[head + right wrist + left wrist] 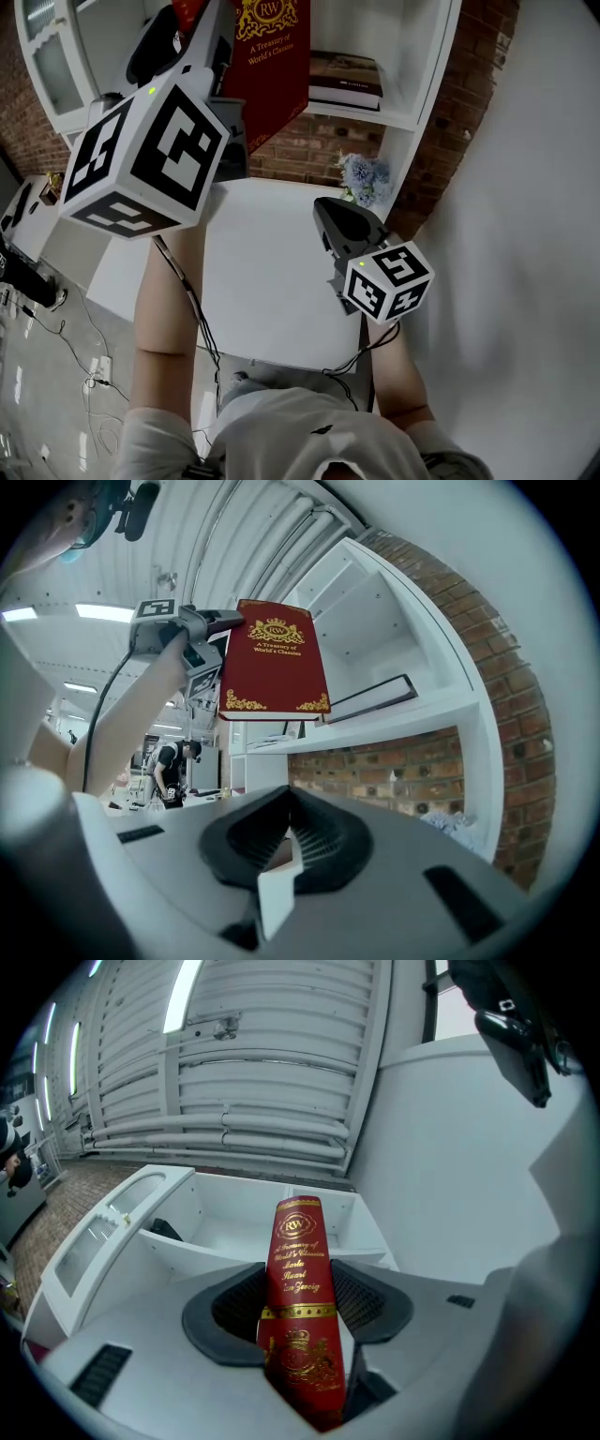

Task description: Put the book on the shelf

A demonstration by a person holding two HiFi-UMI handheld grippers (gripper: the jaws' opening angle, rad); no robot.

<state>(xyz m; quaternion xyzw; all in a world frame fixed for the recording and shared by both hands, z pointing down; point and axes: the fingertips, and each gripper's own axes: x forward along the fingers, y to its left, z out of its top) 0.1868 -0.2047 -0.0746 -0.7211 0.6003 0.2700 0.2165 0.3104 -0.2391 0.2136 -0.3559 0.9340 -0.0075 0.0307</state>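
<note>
We are holding the book [272, 66] in the left gripper [298, 1302] - its jaws are standing wide and pressing on the thick red volume from both sides, with the gilt spine facing back along the jaws. The book is hanging in the air in front of the white shelf [405, 118], above the counter [272, 281], and is not resting on any board yet. The right gripper [286, 841] is waiting lower down with its jaws closed together and nothing between them.

We are judging the step as the carry to the shelf: the grasp is done and the placing is not. A stack of books [345, 80] is already lying flat in the compartment just to the book's right. So the next move is calling for picking a free stretch of board, clearing the shelf's front edge, and setting the book down before the jaws let go. The book looks heavy for a one-sided grip, so it could tilt on release.

The counter is looking white, smooth and mostly bare - only a bunch of pale blue flowers [364, 176] is sitting at its far edge, near the shelf's upright. A brick wall [319, 141] is showing behind the shelf. Cables [70, 352] are trailing over the glossy floor at the left. A person [173, 766] is standing far off in the right gripper view.
</note>
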